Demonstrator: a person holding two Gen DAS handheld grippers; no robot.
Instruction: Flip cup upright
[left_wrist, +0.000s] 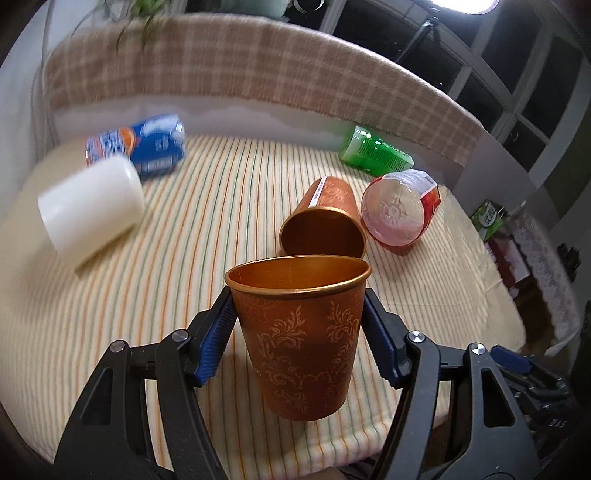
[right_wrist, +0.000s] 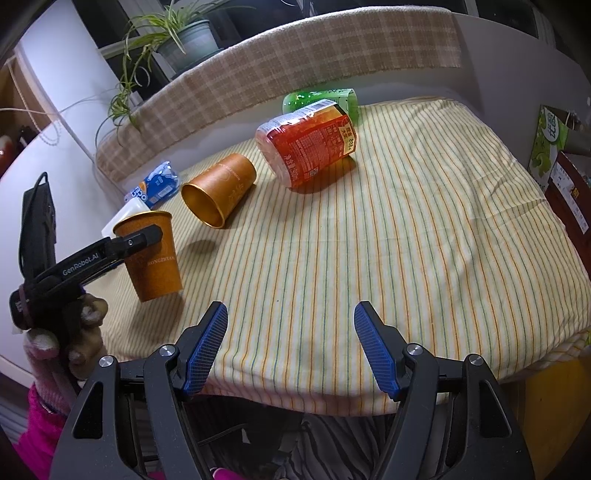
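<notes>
An orange patterned paper cup (left_wrist: 301, 332) stands nearly upright, mouth up, between the blue pads of my left gripper (left_wrist: 297, 295), which is shut on it near the table's front edge. It also shows in the right wrist view (right_wrist: 153, 254), slightly tilted, its base just above the cloth. A second orange cup (left_wrist: 325, 221) lies on its side behind it, mouth toward me; it also shows in the right wrist view (right_wrist: 218, 192). My right gripper (right_wrist: 290, 314) is open and empty above the front edge of the striped tablecloth (right_wrist: 406, 240).
A red-labelled bottle (right_wrist: 306, 147) and a green bottle (right_wrist: 321, 101) lie on their sides at the back. A white cup (left_wrist: 90, 208) and a blue snack pack (left_wrist: 147, 146) lie at the left. A plaid cushion (left_wrist: 258, 70) borders the back edge.
</notes>
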